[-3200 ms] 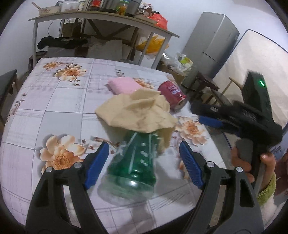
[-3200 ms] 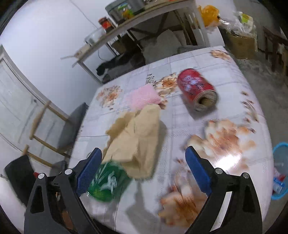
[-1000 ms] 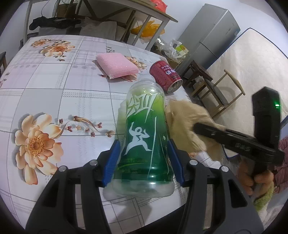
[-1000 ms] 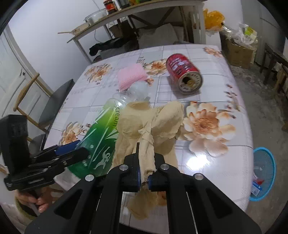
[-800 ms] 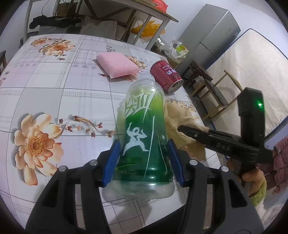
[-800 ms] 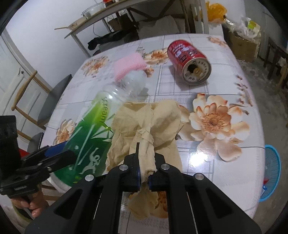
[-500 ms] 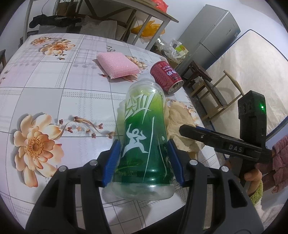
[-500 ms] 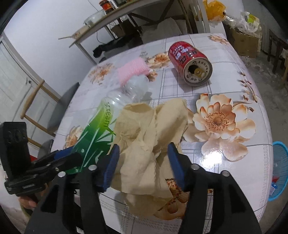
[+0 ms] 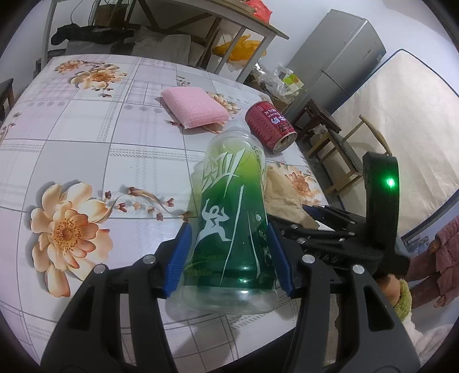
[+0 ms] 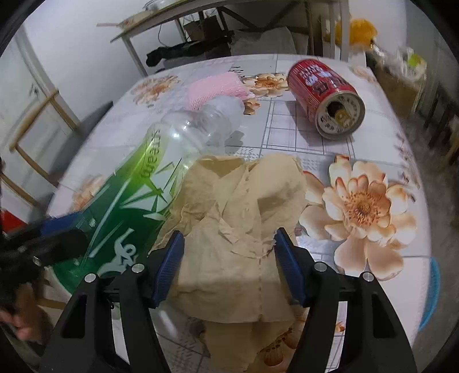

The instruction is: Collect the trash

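Note:
My left gripper (image 9: 229, 259) is shut on a green plastic bottle (image 9: 233, 218), held by its lower body with the neck pointing away; the bottle also shows in the right wrist view (image 10: 134, 198). My right gripper (image 10: 228, 265) is open, its blue pads on either side of a crumpled tan paper napkin (image 10: 243, 218) lying on the floral table (image 9: 86, 143). The napkin's edge shows beside the bottle in the left wrist view (image 9: 284, 195). A red drink can (image 10: 327, 97) lies on its side further back, also in the left wrist view (image 9: 271, 126).
A pink sponge (image 9: 193, 107) lies on the table beyond the bottle. A blue bin (image 10: 430, 295) sits on the floor past the table's right edge. A wooden chair (image 9: 338, 143), a grey fridge (image 9: 344, 57) and a cluttered side table (image 9: 172, 17) stand around.
My right gripper has opened and let go of the napkin, which now lies on the table between its pads. My left gripper still holds the bottle, barely moved.

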A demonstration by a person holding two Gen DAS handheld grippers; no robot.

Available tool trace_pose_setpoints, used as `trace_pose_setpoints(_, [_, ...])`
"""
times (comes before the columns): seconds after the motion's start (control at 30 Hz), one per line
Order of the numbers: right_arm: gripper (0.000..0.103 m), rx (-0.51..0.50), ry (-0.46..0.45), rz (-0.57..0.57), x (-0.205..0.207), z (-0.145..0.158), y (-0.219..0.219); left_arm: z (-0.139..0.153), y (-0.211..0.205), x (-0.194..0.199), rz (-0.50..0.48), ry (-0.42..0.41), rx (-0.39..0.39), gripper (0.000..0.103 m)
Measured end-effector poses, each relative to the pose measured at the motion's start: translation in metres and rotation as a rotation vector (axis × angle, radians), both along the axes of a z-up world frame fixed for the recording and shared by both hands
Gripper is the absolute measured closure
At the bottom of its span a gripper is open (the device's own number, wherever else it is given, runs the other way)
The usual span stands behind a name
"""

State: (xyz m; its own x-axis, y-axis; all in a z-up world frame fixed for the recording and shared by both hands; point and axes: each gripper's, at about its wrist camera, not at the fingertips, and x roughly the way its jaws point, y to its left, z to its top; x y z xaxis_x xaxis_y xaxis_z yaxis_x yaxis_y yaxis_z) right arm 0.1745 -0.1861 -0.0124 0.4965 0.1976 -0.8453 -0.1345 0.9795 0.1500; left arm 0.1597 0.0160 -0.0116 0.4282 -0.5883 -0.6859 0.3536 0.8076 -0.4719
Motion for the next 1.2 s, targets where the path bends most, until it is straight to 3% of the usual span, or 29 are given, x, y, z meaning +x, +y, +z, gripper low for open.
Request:
trace_pose_setpoints(0.13, [0.049,-0.111,-0.023,-0.011,-0.003,-0.001,0.009,0.001,0.001,0.005,0.001,0.014,-0.006,0.053])
trace_pose_setpoints(0.53, [0.086,-0.075,-0.017,-0.120,-0.010,0.000,-0.015,-0.001,-0.009,0.006,-0.022,0.024,0.032,0.046])
trace_pose_setpoints(0.63, [0.091,-0.039,-0.009,-0.159,-0.014,-0.001,-0.027,-0.001,-0.012,0.007,-0.028,0.022,0.047,0.042])
trace_pose_setpoints(1.2, [0.093,0.073,0.003,-0.261,-0.021,-0.005,-0.054,0.001,-0.034,0.028,-0.044,0.038,0.102,0.035])
